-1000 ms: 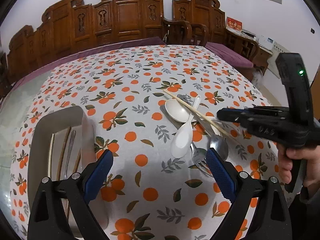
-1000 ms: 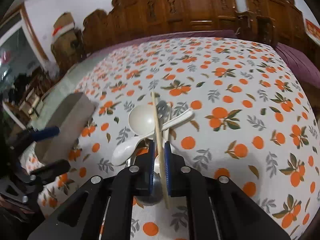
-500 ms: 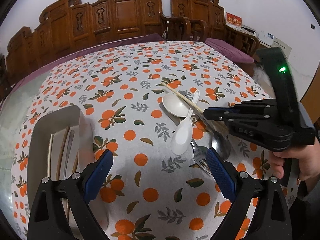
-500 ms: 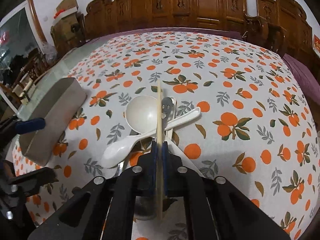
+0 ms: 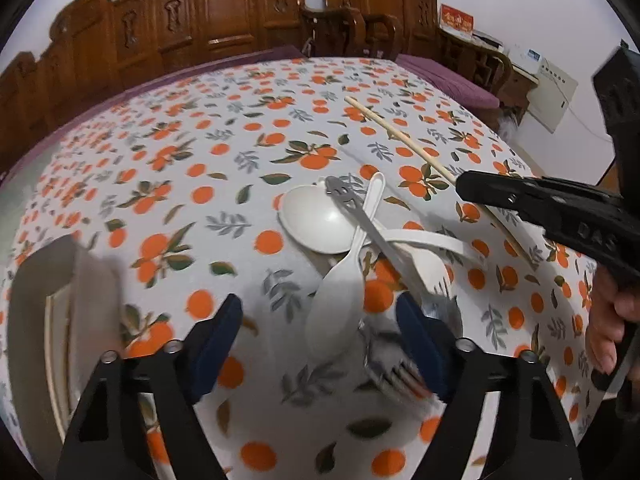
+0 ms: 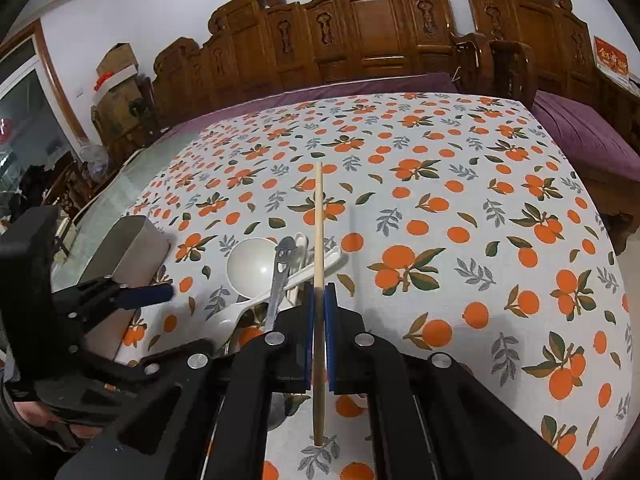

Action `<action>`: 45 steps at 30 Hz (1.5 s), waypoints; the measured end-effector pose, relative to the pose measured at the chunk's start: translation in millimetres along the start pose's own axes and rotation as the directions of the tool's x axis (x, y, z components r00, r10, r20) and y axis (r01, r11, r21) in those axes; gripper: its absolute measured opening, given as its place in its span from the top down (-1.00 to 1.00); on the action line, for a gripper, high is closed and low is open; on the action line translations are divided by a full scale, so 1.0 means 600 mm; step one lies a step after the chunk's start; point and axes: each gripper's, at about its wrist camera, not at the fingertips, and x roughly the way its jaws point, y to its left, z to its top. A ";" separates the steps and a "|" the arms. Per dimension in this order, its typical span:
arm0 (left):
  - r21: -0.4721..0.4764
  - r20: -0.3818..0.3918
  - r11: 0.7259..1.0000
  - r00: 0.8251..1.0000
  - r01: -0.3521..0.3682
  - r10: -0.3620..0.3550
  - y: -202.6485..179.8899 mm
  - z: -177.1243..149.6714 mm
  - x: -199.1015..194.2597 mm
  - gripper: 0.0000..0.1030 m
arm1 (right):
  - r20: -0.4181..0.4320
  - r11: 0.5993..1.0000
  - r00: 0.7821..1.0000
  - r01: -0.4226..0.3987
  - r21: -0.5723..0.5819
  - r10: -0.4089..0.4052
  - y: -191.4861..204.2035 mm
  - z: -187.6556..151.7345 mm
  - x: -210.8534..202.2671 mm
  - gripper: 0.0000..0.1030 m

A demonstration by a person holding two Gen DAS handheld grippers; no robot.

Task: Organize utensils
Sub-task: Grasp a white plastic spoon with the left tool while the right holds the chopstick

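Observation:
My right gripper (image 6: 319,292) is shut on a light wooden chopstick (image 6: 318,220) and holds it above the table; it shows in the left wrist view (image 5: 400,136) sticking out of the right gripper (image 5: 464,184). My left gripper (image 5: 320,320) is open, low over a pile of utensils: a white soup spoon (image 5: 316,216), a white plastic spoon (image 5: 344,284), a metal utensil with a smiley handle (image 5: 360,216) and a fork (image 5: 396,372). The pile also shows in the right wrist view (image 6: 256,268).
A grey utensil tray (image 5: 44,280) with chopsticks inside stands at the left; it also shows in the right wrist view (image 6: 128,248). The table wears an orange-print cloth (image 6: 460,220). Carved wooden chairs (image 6: 360,32) line the far side.
My right gripper has lifted the chopstick off the pile and up. My left gripper has moved forward and lower toward the spoons and fork.

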 end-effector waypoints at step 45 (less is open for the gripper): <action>0.077 -0.082 0.994 0.993 -0.073 0.080 0.021 0.033 0.023 0.39 | -0.013 1.000 1.000 0.002 -0.018 -0.002 0.018 -0.003 0.006 0.88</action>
